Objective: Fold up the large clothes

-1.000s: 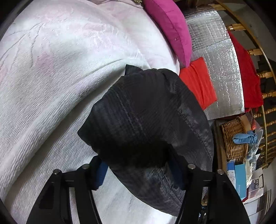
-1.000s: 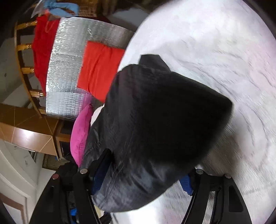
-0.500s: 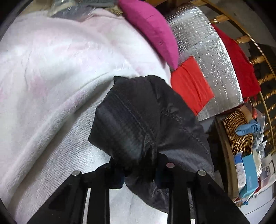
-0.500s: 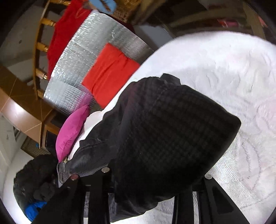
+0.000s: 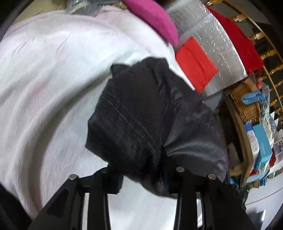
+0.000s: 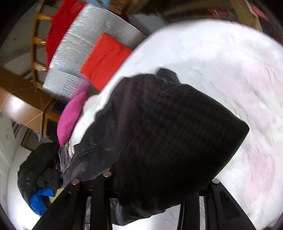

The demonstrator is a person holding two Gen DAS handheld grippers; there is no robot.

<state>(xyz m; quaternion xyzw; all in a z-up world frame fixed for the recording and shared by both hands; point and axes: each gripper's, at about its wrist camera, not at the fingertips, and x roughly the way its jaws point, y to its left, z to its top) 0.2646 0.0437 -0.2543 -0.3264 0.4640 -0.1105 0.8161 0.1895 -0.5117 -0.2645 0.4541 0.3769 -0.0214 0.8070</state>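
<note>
A black quilted jacket hangs bunched above the white bedcover. My left gripper is shut on its near edge, with the fabric pinched between the fingers. In the right wrist view the same jacket fills the middle. My right gripper is shut on its other edge, and the cloth drapes over the fingers and hides the tips. Both grippers hold the jacket off the bedcover.
A pink pillow, a folded red cloth on a silver foil mat, a wicker basket and boxes lie at the right. A heap of dark clothes with a blue item lies beyond the bed.
Both grippers closed on the jacket, from wide open a second ago to pinching the fabric. The jacket has been lifted and bunched, and both views have swung.
</note>
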